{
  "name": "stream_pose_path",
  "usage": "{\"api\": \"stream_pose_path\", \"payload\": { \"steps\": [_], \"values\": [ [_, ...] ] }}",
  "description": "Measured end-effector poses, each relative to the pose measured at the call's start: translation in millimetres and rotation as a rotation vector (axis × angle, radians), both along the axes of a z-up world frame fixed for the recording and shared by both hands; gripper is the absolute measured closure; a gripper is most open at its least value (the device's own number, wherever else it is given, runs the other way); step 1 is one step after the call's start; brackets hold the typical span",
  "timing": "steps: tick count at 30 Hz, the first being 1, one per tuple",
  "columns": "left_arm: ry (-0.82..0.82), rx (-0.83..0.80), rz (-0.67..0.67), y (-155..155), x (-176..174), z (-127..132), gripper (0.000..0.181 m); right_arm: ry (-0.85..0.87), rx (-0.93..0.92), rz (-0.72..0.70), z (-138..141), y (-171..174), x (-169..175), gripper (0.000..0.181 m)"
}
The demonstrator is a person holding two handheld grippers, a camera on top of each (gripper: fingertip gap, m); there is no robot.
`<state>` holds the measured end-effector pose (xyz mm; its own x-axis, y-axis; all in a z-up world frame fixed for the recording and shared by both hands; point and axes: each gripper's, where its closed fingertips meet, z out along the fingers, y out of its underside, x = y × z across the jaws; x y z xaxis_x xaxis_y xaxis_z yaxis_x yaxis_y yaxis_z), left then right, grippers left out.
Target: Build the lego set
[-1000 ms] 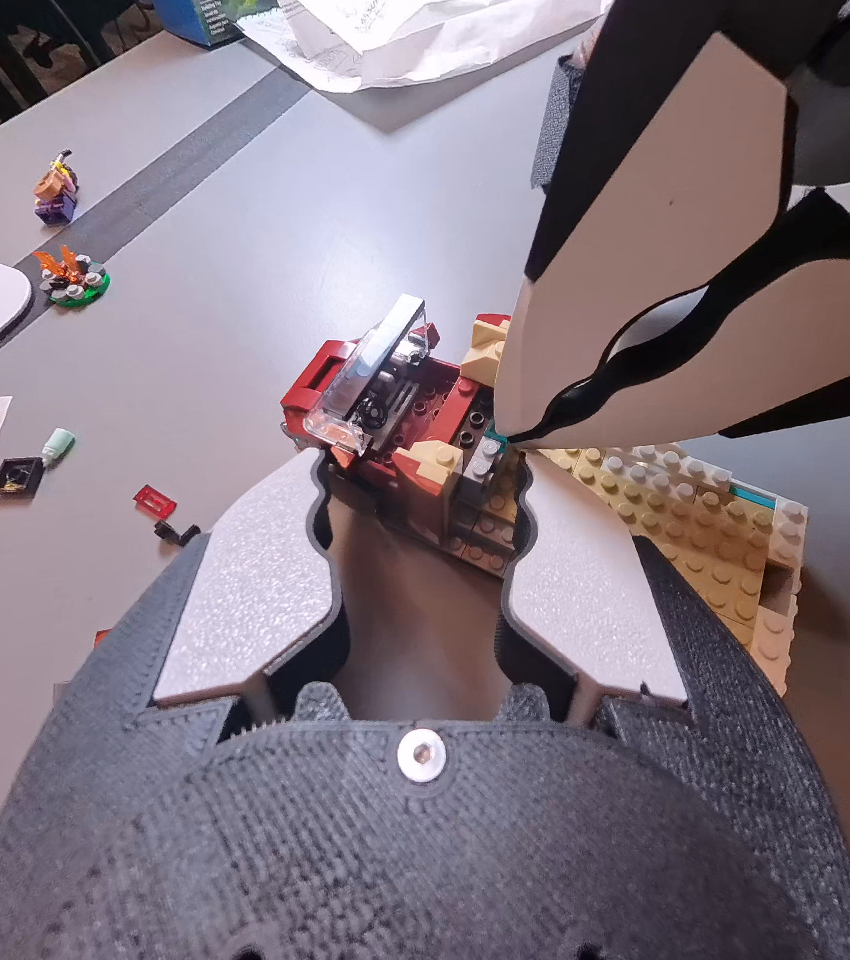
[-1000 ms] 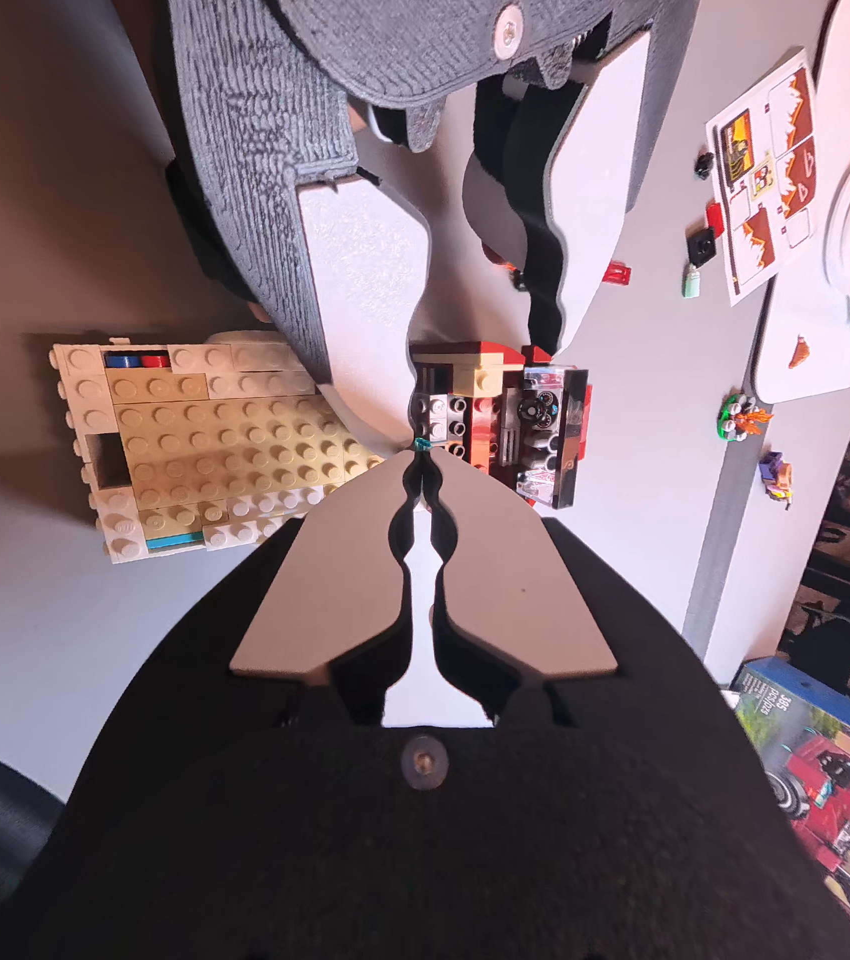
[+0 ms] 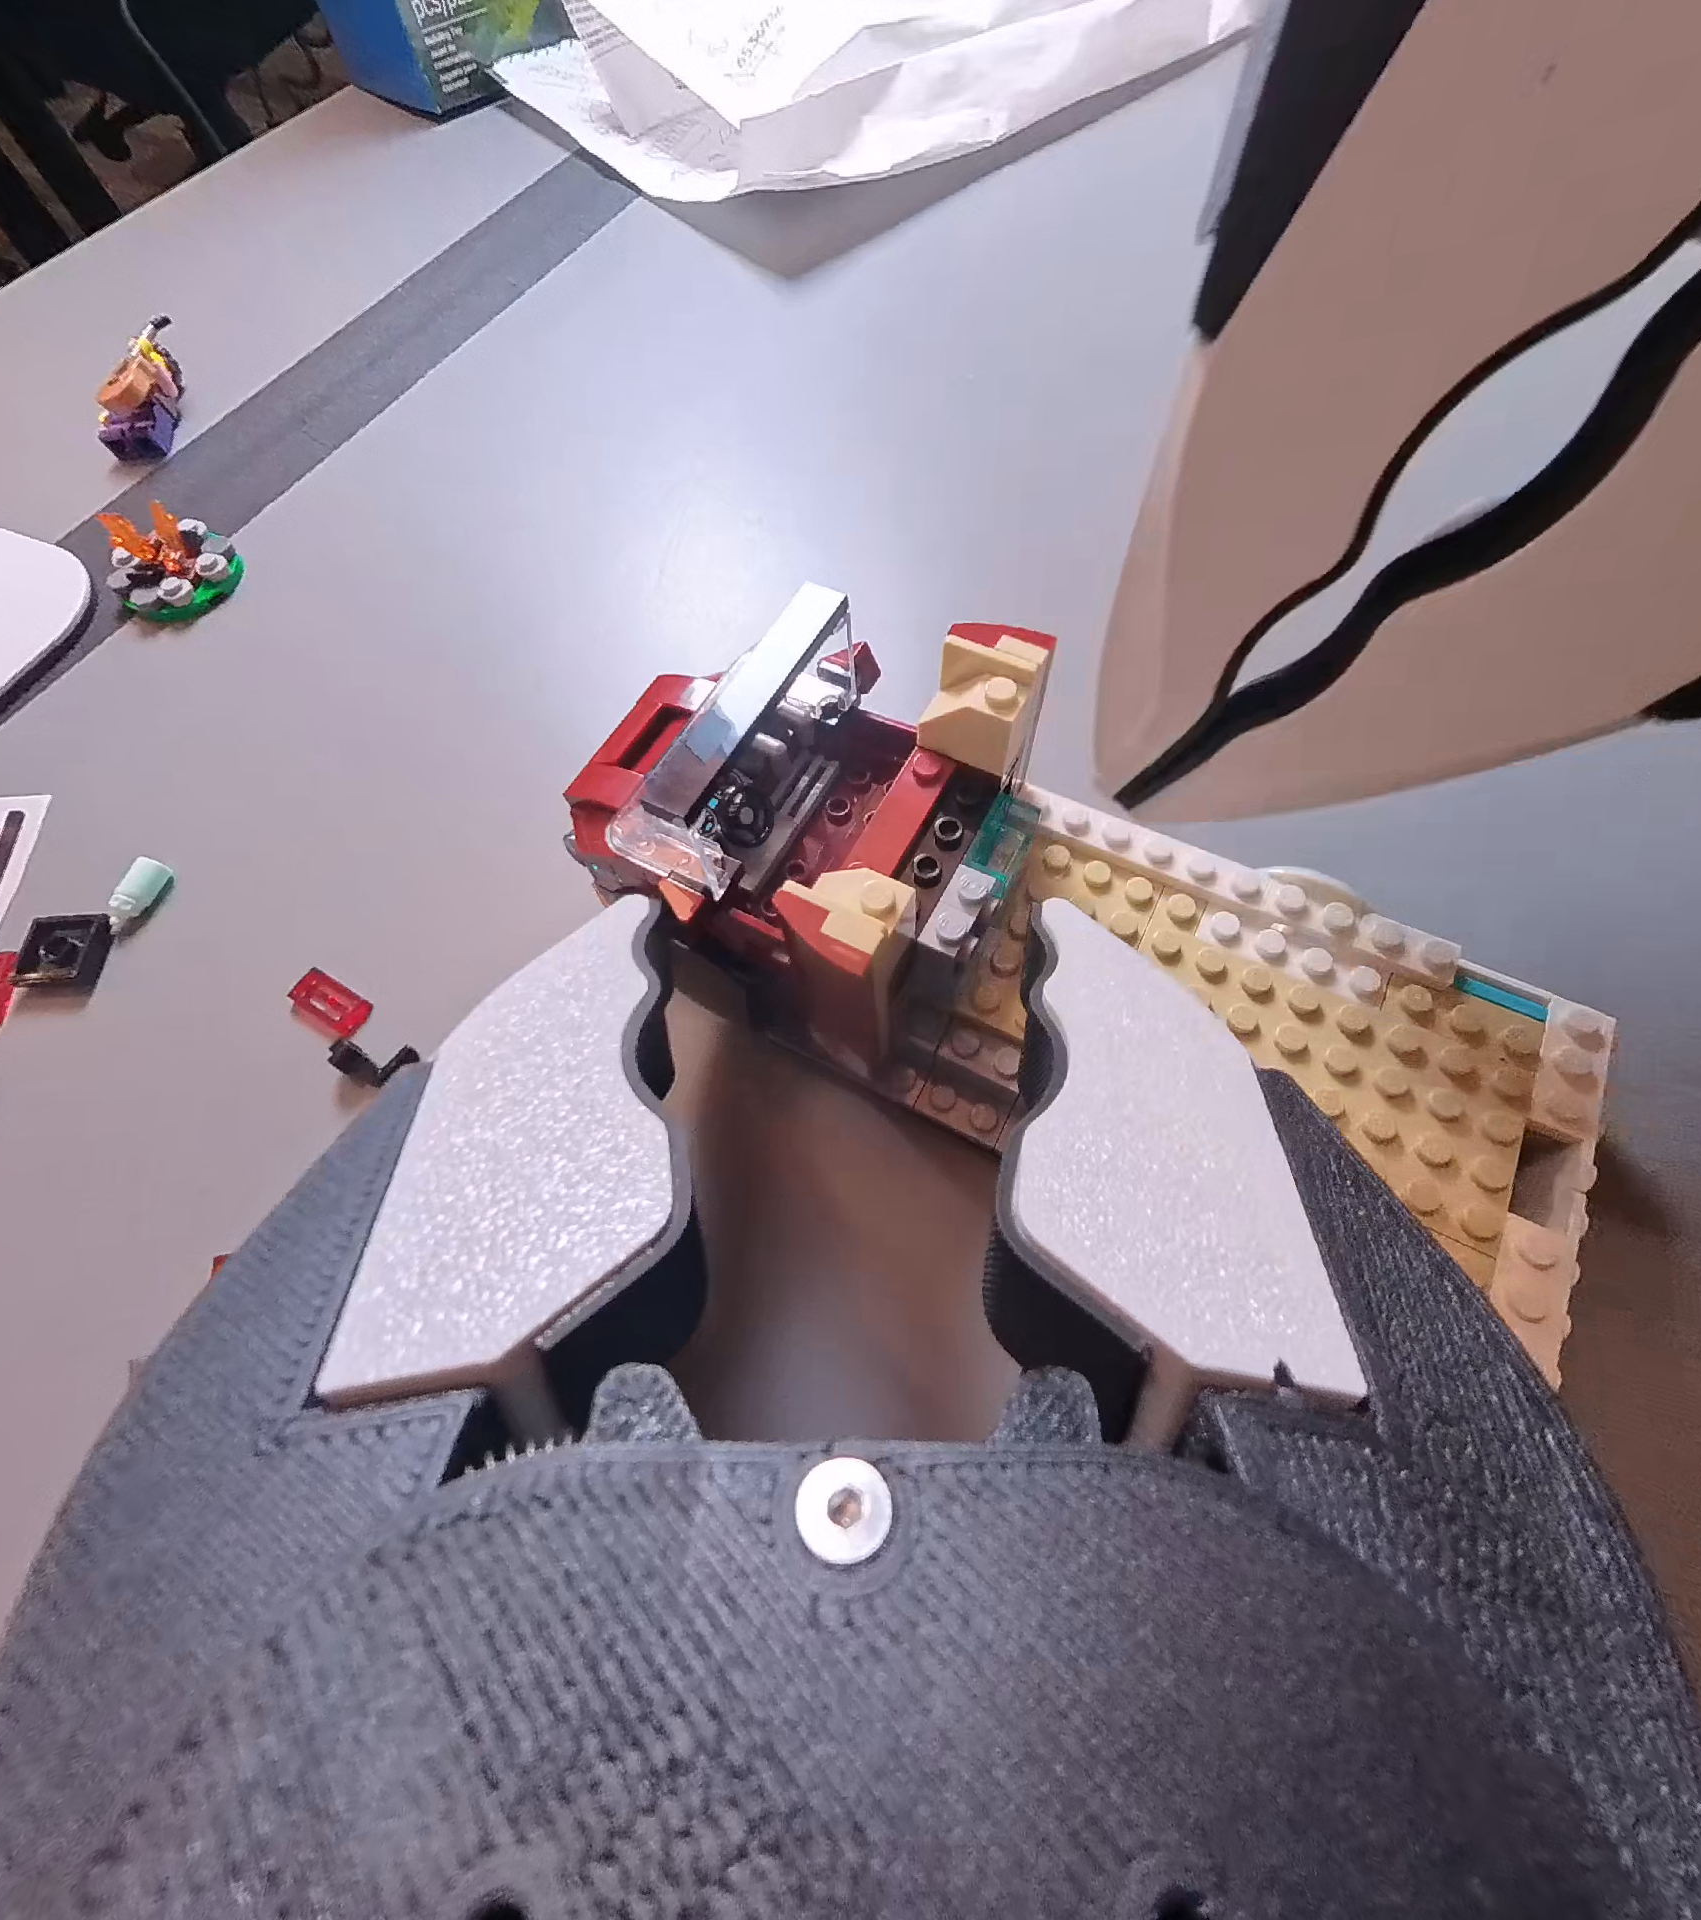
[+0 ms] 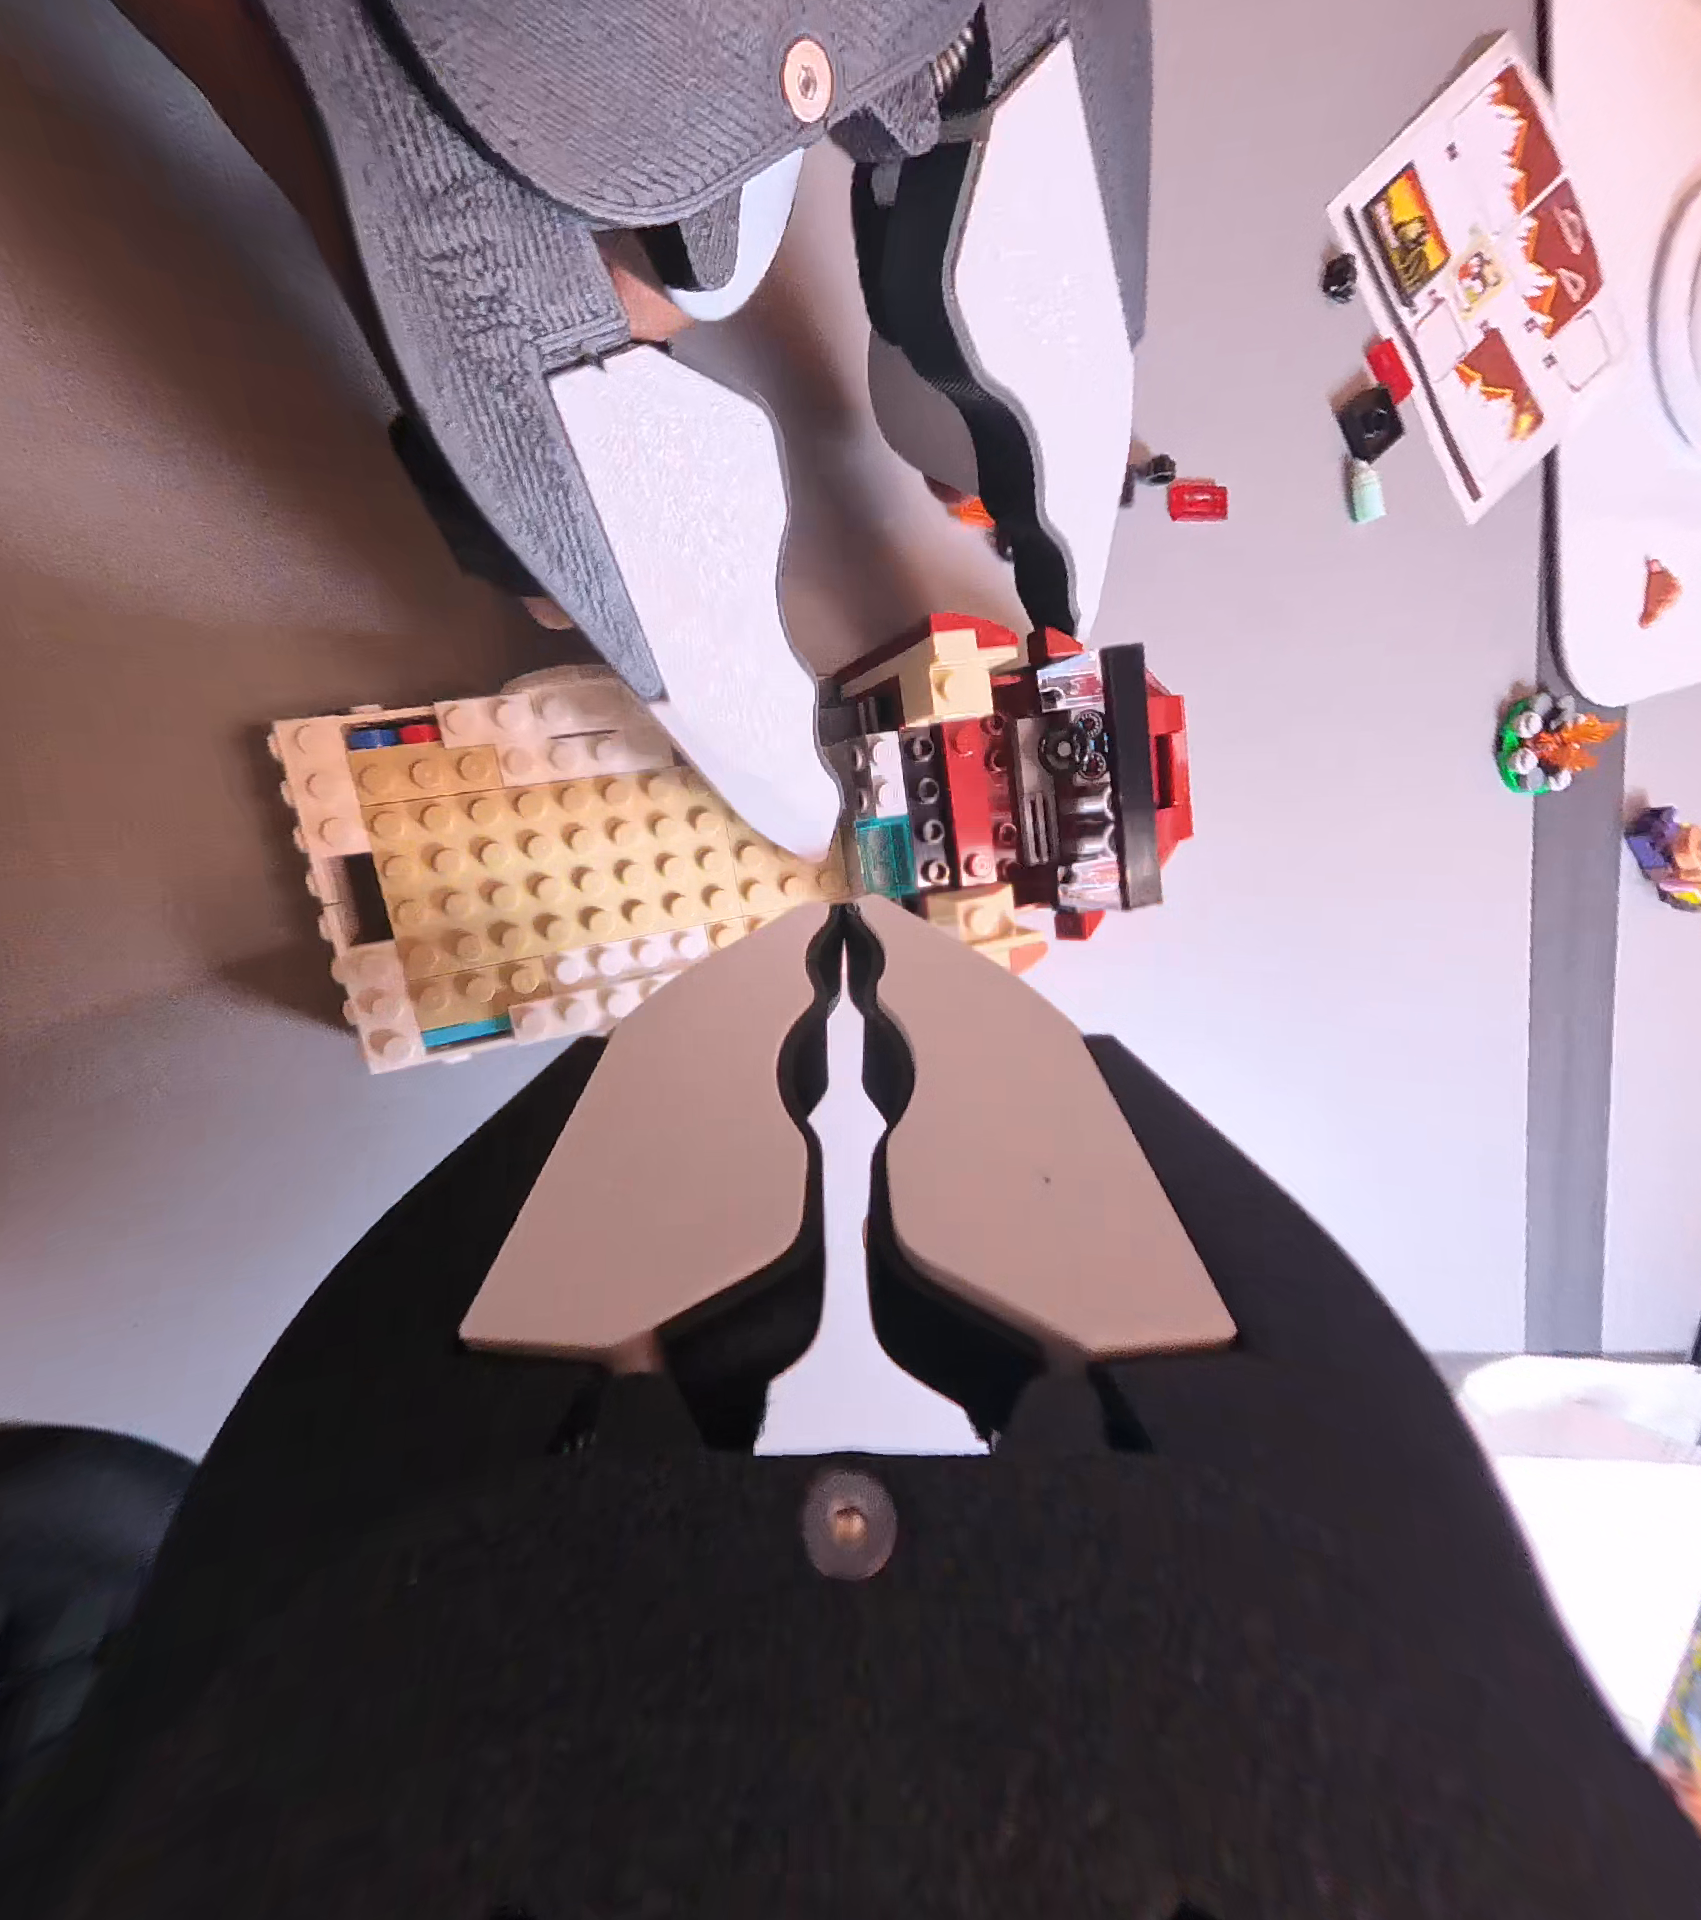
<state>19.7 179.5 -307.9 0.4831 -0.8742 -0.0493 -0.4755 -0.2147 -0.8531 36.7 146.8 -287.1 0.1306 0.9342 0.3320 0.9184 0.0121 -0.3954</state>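
Both claws bracket the lego truck (image 3: 804, 831); a teal tile (image 3: 1004, 844) sits on it.

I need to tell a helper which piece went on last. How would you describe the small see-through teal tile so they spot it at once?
Find the tan studded baseplate and follow it to the dark red vehicle cab. At that seam sits the transparent teal tile; unlike the studded neighbours, it is smooth and see-through.

Cab (image 3: 784, 821) beside studded plate (image 3: 1345, 1039)
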Motion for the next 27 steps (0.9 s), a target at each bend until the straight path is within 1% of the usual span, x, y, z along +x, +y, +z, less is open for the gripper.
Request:
{"api": "stream_pose_path", "payload": {
  "steps": [2, 3, 6, 10, 15, 17, 21, 27],
  "values": [
    [-0.005, -0.016, -0.008, -1, 0, -1, 0.117, 0.043, 0.006, -0.014, 4, -3, 2, 0.171],
    [-0.006, -0.023, -0.01, -1, 0, -1, 0.117, 0.048, 0.011, -0.022, 3, -3, 3, 0.169],
    [-0.006, -0.025, -0.014, -1, 0, -1, 0.117, 0.05, 0.061, -0.018, -2, 3, 0, 0.17],
    [-0.003, -0.015, -0.009, -1, 0, -1, 0.118, 0.049, 0.131, 0.024, -4, 8, -9, 0.173],
    [-0.002, -0.014, -0.006, -1, 0, -1, 0.118, 0.013, 0.142, 0.032, -11, 13, -9, 0.181],
    [-0.002, -0.015, -0.005, -1, 0, -1, 0.118, 0.002, 0.143, 0.035, -13, 12, -9, 0.181],
    [-0.003, -0.018, -0.005, -1, 0, -1, 0.118, 0.006, 0.166, 0.038, -7, 12, -12, 0.181],
    [-0.003, -0.018, -0.004, -1, -1, -1, 0.118, -0.024, 0.126, 0.035, -14, 11, -10, 0.181]
  ]
}}
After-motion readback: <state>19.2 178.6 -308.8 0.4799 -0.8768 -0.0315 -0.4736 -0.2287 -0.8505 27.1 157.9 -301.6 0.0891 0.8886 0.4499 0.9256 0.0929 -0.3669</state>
